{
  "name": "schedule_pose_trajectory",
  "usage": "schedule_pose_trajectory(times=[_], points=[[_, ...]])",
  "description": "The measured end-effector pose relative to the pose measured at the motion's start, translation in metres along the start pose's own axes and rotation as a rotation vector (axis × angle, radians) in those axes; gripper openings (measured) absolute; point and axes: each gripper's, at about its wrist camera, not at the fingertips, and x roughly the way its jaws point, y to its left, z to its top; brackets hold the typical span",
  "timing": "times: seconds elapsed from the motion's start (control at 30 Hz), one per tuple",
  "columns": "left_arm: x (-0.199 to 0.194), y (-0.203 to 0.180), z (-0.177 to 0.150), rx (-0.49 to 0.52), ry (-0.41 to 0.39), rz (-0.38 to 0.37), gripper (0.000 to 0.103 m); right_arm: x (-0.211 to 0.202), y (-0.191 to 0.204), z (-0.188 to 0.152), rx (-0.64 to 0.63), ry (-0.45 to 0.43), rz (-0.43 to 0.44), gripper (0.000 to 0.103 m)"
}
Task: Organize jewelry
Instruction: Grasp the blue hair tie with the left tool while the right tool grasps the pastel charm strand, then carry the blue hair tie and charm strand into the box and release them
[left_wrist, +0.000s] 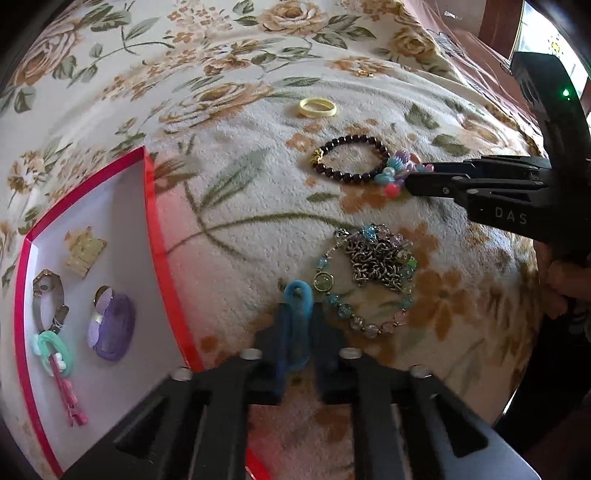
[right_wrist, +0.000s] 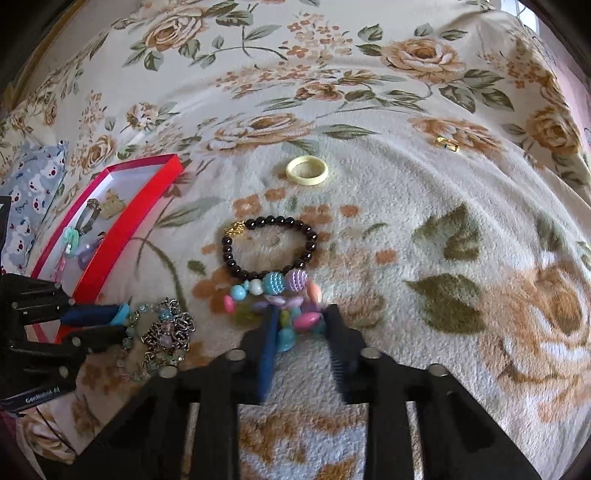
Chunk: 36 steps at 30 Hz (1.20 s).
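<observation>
**Kid:** What is the left claw (left_wrist: 295, 325) holding?

**Helper:** A fuzzy blue loop (left_wrist: 295, 317) — a hair tie, I think. The claw is squeezed almost all the way shut on it, low over the flowery bed blanket (left_wrist: 240, 192).

**Kid:** And the other one?

**Helper:** The right claw (right_wrist: 301, 325) is pinched nearly shut on a bunch of colorful beads (right_wrist: 291, 314). They lie right against the dark bead bracelet (right_wrist: 269, 247), and I can't tell if they are joined.

**Kid:** Where do they go?

**Helper:** Into the red box (left_wrist: 155, 206), I'd say — it's just left of the blue loop. A purple clip (left_wrist: 112, 328) and a pink key charm (left_wrist: 68, 391) already lie inside.

**Kid:** How do we do it well?

**Helper:** Lift slowly and straight up. The tangled chain necklace (left_wrist: 373, 266) sits very near the blue loop, so it could snag. Watch whether the dark bracelet comes up with the beads. Then drop each thing on a bare white spot in the box.

**Kid:** What's left?

**Helper:** The yellow ring (right_wrist: 306, 170), farther back on the blanket.
</observation>
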Motion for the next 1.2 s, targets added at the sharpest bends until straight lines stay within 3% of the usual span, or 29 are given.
schedule_pose_trajectory(times=[0.1, 0.13, 0.47, 0.8, 1.2], points=[[-0.005, 0.005, -0.002, -0.025, -0.021, -0.013, 0.003, -0.006, -0.002, 0.000, 0.012, -0.012, 0.010, 0.013], [-0.009, 0.007, -0.003, -0.036, -0.031, -0.017, 0.003, -0.008, -0.003, 0.001, 0.018, -0.018, 0.019, 0.008], [-0.070, 0.033, -0.027, -0.209, -0.183, -0.125, 0.002, -0.058, 0.009, 0.014, 0.030, -0.142, 0.102, 0.008], [-0.113, 0.056, -0.066, -0.325, -0.261, -0.095, 0.002, -0.072, 0.048, 0.021, -0.014, -0.162, 0.195, 0.008], [-0.139, 0.101, -0.116, -0.481, -0.299, -0.047, 0.002, -0.059, 0.118, 0.026, -0.107, -0.118, 0.319, 0.008]])
